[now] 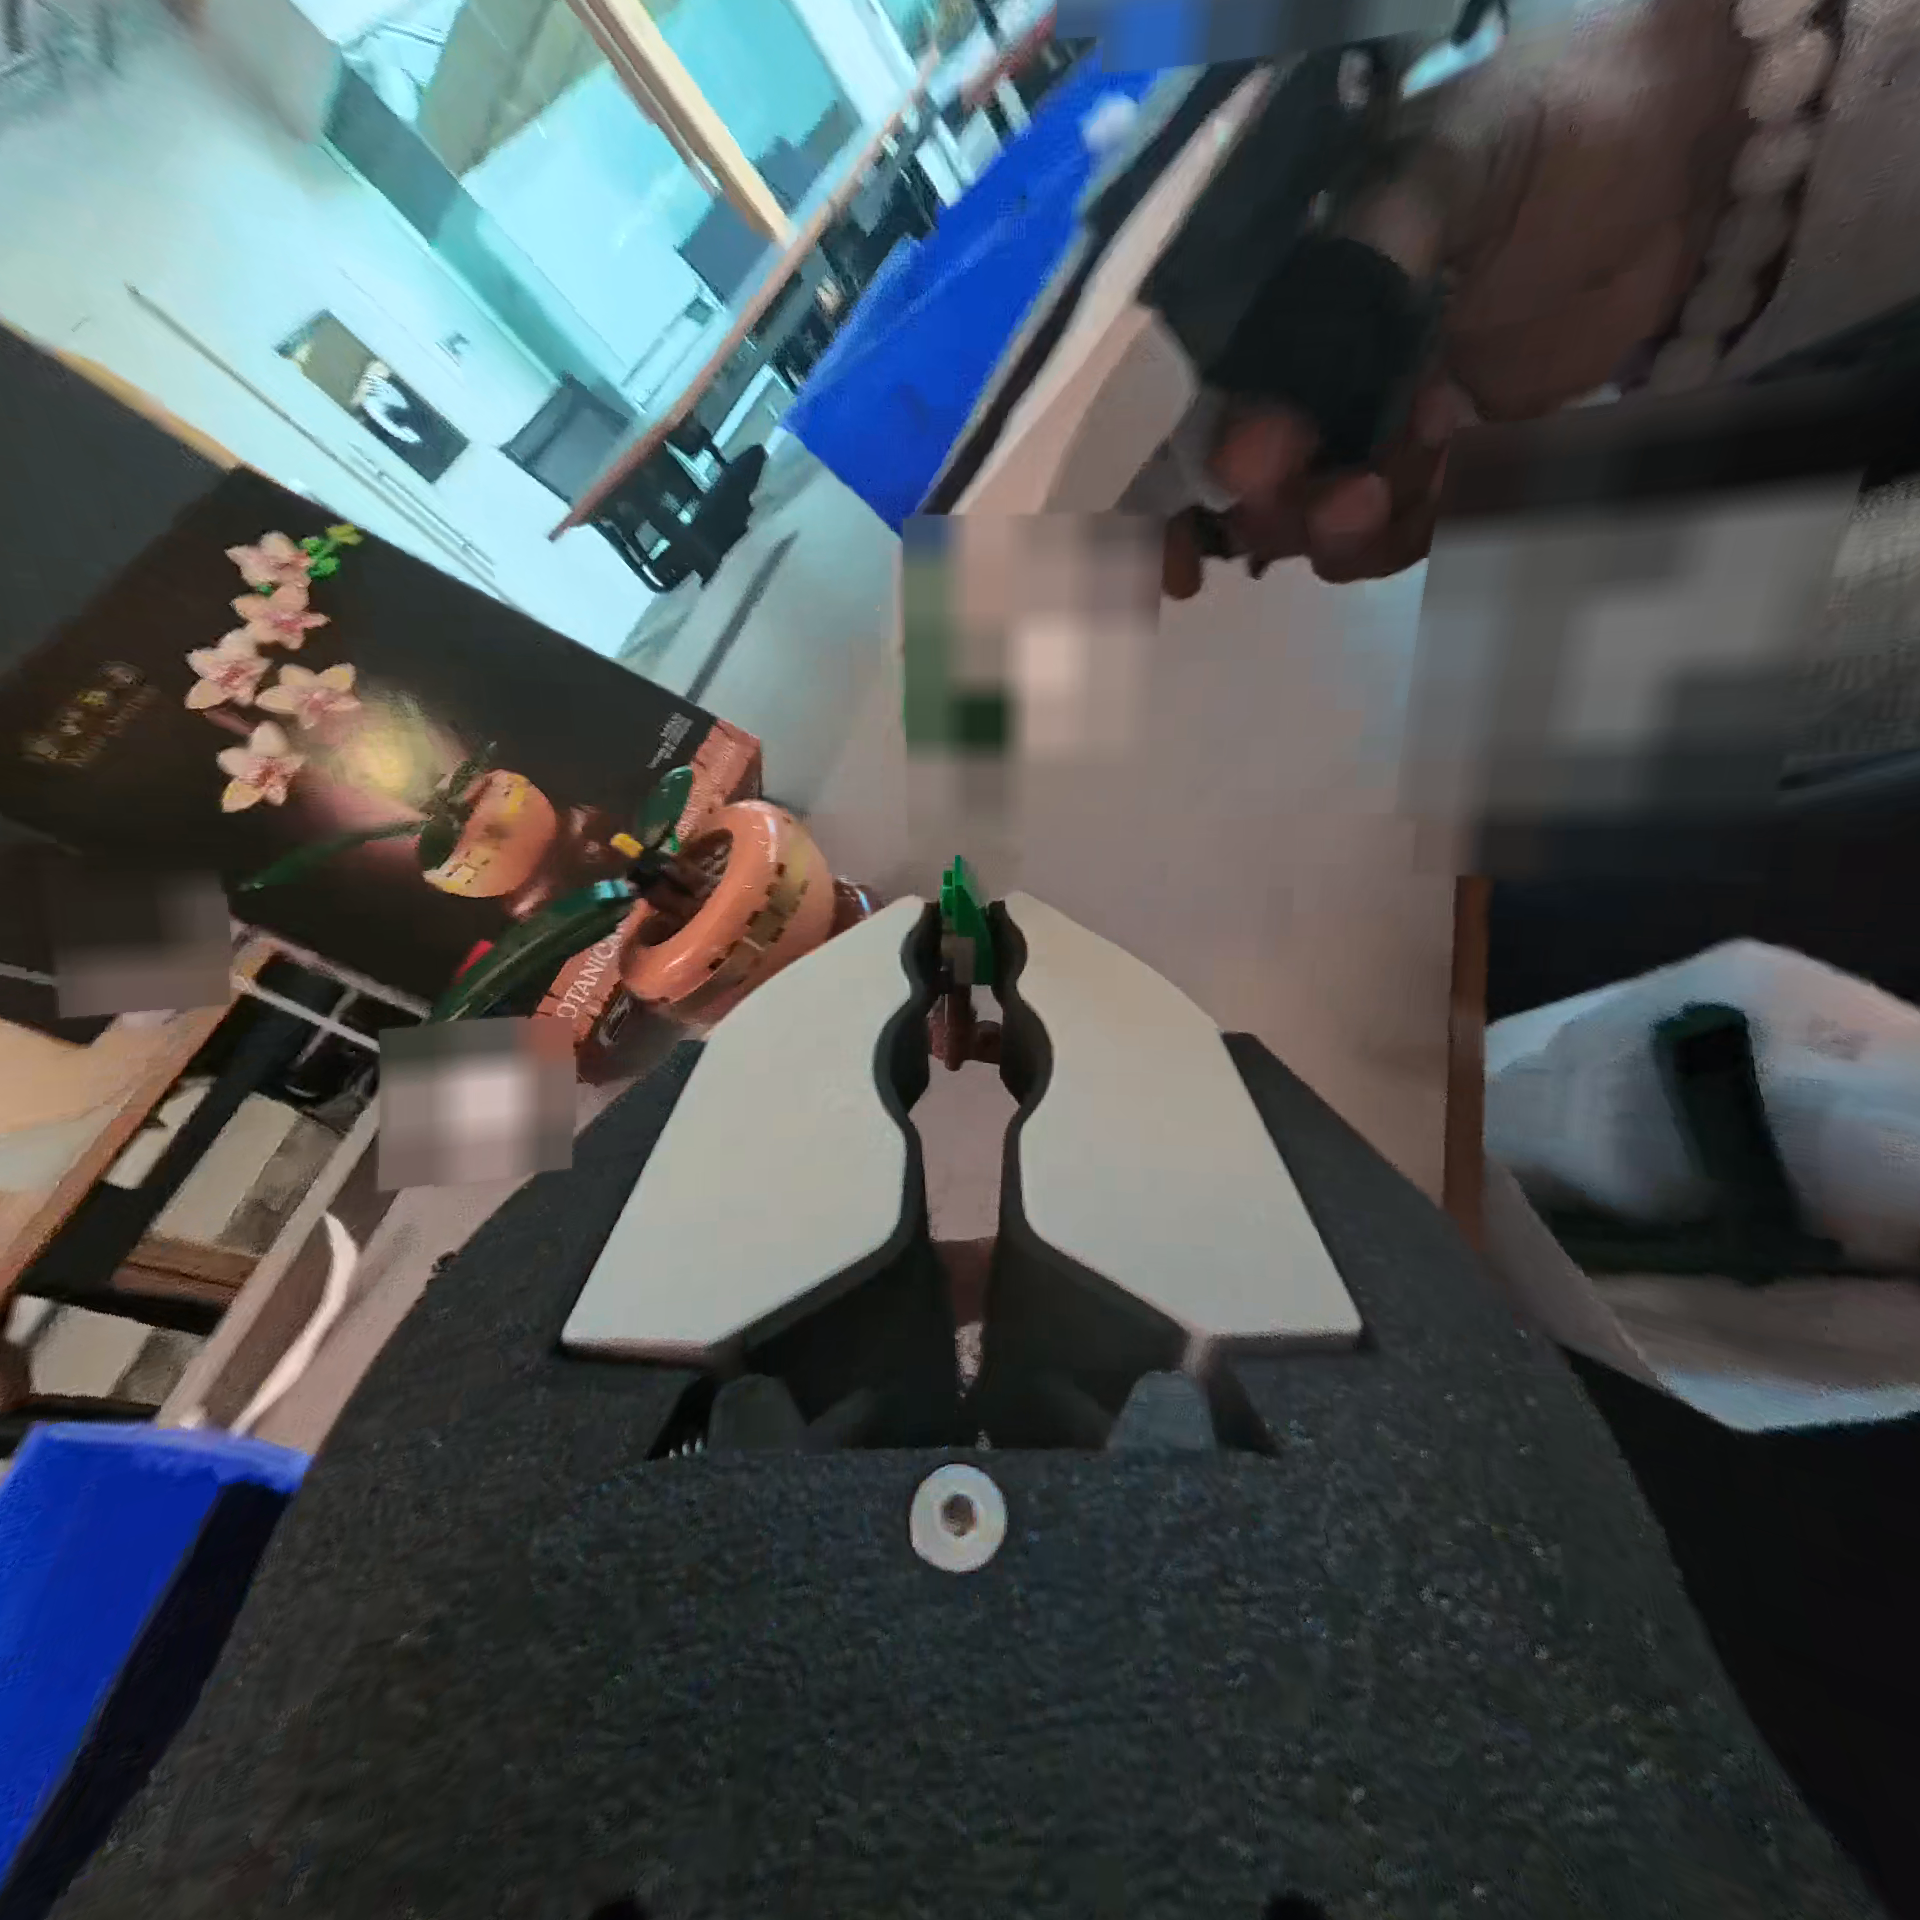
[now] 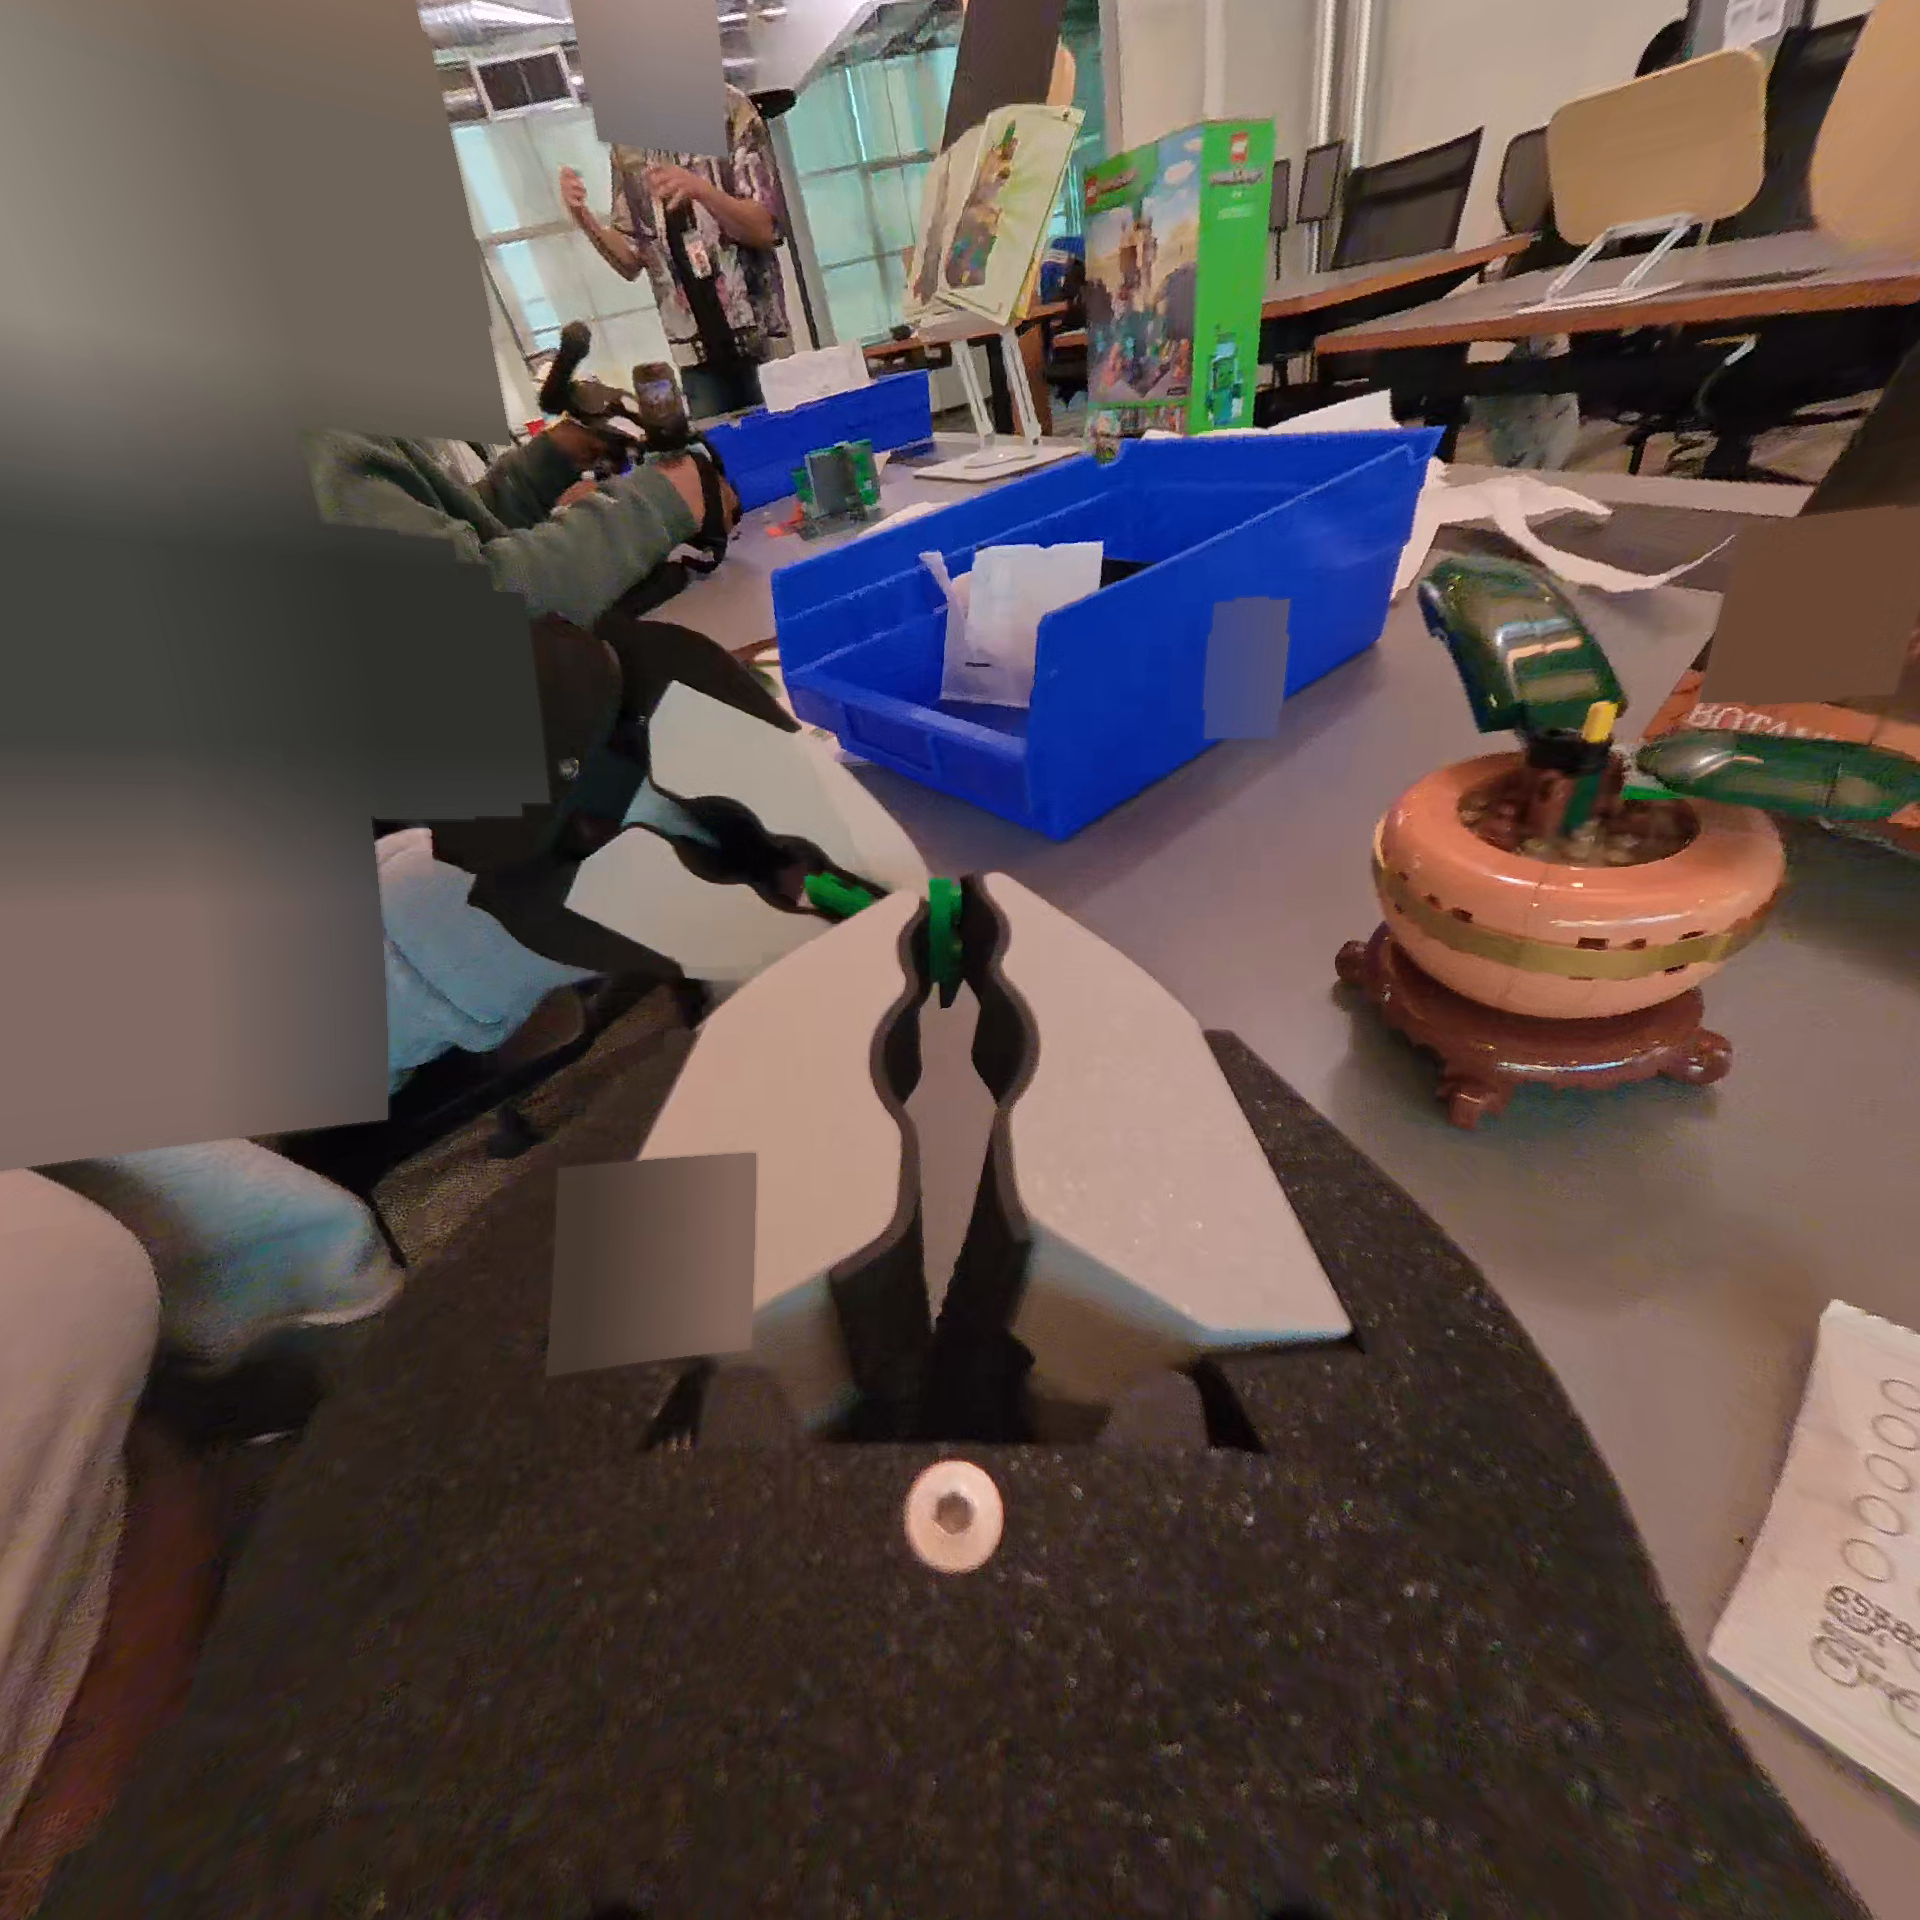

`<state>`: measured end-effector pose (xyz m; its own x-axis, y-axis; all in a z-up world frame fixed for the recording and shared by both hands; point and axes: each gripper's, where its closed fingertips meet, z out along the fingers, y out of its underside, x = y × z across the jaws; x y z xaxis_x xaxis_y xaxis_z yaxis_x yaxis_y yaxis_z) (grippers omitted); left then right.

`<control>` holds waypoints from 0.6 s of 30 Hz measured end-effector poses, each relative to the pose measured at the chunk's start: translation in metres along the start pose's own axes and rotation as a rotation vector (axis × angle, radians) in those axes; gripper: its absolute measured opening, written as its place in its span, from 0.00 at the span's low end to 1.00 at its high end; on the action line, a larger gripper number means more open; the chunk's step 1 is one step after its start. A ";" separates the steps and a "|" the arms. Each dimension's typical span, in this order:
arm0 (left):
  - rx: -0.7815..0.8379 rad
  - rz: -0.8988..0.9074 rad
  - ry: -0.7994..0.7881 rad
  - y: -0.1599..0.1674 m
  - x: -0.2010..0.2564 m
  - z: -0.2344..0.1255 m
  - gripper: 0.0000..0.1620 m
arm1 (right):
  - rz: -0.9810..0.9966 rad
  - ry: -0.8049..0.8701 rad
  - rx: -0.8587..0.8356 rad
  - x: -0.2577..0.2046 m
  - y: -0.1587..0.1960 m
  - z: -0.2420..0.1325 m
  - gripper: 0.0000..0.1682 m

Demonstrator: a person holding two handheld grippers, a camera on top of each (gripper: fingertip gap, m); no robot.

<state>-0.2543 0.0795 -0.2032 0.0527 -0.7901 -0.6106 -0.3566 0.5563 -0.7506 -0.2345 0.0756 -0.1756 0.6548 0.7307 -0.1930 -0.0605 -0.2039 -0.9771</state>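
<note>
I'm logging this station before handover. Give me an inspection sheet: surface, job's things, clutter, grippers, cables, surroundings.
Surface: grey table.
Job's things: small green brick piece in the right hand-held gripper; green-and-brown brick piece in the left hand-held gripper; brick-built plant pot on a brown stand.
Clutter: blue bin holding a white bag; white printed bag; flower-picture box.
Grippers: both shut on their pieces, tips close together.
Cables: nothing seen.
Surroundings: people at the table, green box, desks, chairs.
</note>
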 end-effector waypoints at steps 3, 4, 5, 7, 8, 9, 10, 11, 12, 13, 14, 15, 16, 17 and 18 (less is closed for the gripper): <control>0.042 -0.185 0.044 0.002 -0.008 -0.005 0.05 | 0.037 -0.013 -0.010 0.000 -0.003 -0.007 0.03; 0.062 -0.236 0.069 0.001 -0.008 -0.006 0.05 | 0.060 -0.015 -0.010 0.000 -0.002 -0.008 0.03; 0.097 -0.286 0.089 -0.003 -0.007 -0.008 0.05 | 0.099 -0.029 0.001 -0.001 -0.002 -0.009 0.03; 0.181 -0.394 0.121 -0.013 -0.007 -0.009 0.05 | 0.189 -0.091 0.034 -0.009 -0.003 -0.006 0.03; 0.210 -0.443 0.163 -0.018 -0.003 -0.010 0.05 | 0.211 -0.129 0.053 -0.014 -0.005 -0.005 0.03; 0.227 -0.488 0.223 -0.023 0.003 -0.011 0.07 | 0.223 -0.157 0.064 -0.018 -0.006 -0.003 0.03; 0.245 -0.523 0.279 -0.027 0.008 -0.012 0.09 | 0.222 -0.183 0.069 -0.022 -0.006 -0.002 0.03; 0.270 -0.550 0.313 -0.031 0.010 -0.015 0.09 | 0.215 -0.208 0.068 -0.026 -0.006 0.000 0.03; 0.299 -0.571 0.329 -0.035 0.010 -0.017 0.08 | 0.209 -0.231 0.062 -0.029 -0.006 0.001 0.02; 0.323 -0.591 0.346 -0.038 0.009 -0.020 0.07 | 0.205 -0.259 0.062 -0.034 -0.006 0.002 0.02; 0.344 -0.614 0.374 -0.041 0.010 -0.022 0.06 | 0.205 -0.283 0.066 -0.037 -0.007 0.002 0.02; 0.365 -0.642 0.405 -0.043 0.010 -0.025 0.04 | 0.207 -0.306 0.072 -0.040 -0.009 0.002 0.02; 0.377 -0.668 0.421 -0.044 0.010 -0.026 0.03 | 0.208 -0.313 0.073 -0.040 -0.010 0.002 0.03; 0.372 -0.673 0.419 -0.042 0.009 -0.024 0.03 | 0.193 -0.300 0.064 -0.037 -0.009 0.004 0.02; 0.359 -0.668 0.409 -0.037 0.009 -0.021 0.03 | 0.170 -0.287 0.052 -0.034 -0.006 0.006 0.03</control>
<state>-0.2606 0.0465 -0.1751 -0.2185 -0.9730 0.0742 -0.0502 -0.0647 -0.9966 -0.2605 0.0561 -0.1639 0.3940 0.8440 -0.3639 -0.1942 -0.3105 -0.9305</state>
